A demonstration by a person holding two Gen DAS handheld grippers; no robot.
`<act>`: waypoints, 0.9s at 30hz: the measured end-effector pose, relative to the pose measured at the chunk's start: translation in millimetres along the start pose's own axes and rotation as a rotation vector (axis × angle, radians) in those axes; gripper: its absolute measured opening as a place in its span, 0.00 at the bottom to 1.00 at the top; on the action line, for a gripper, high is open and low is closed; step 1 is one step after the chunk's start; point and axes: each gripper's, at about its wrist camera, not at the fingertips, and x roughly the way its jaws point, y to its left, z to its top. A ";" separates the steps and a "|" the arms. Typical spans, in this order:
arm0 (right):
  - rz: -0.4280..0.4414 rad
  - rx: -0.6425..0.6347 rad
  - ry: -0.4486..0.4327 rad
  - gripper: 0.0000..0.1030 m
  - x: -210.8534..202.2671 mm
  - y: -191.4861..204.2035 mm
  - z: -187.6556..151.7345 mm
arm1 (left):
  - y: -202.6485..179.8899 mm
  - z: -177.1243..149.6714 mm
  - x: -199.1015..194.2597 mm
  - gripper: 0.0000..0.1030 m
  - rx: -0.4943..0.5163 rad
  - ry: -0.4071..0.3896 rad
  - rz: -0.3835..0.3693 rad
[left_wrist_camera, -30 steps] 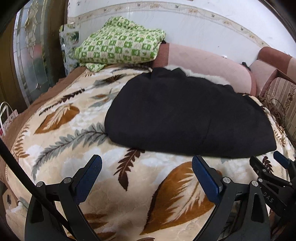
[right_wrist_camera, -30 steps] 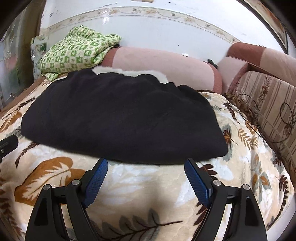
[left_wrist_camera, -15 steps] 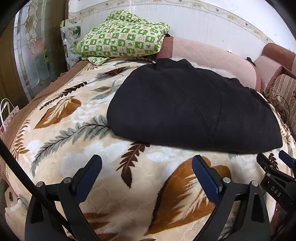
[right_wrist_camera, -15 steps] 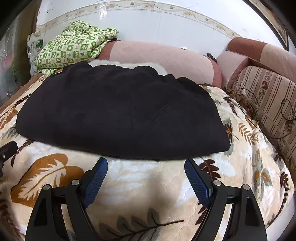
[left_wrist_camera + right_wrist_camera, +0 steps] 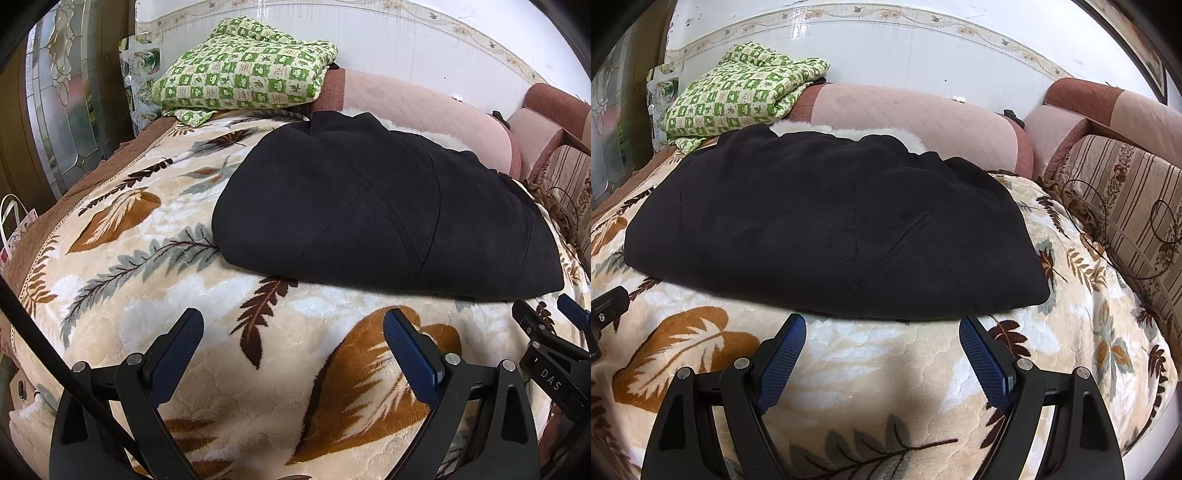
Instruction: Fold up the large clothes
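Two claws spread — right claw (image 5: 569,325) housing reads "DAS".

Each black hand-held gripper (image 5: 293,343) has blue textured pads (image 5: 783,354), silver screws.

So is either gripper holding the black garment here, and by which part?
Nothing is held. The left gripper and right gripper are both open, short of the black garment.

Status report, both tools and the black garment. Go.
Left tool open, right tool open, both empty. Black garment folded on blanket. Nothing blocking.
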 end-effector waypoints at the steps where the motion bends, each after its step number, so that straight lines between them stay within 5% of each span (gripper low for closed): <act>1: 0.000 0.001 0.001 0.86 0.3 -0.2 0.1 | -0.1 -0.1 0.0 0.94 0.000 0.000 0.000; 27: 0.016 -0.005 0.004 0.87 1.4 3.0 -0.5 | -1.3 -3.2 6.7 0.94 -0.003 0.020 0.012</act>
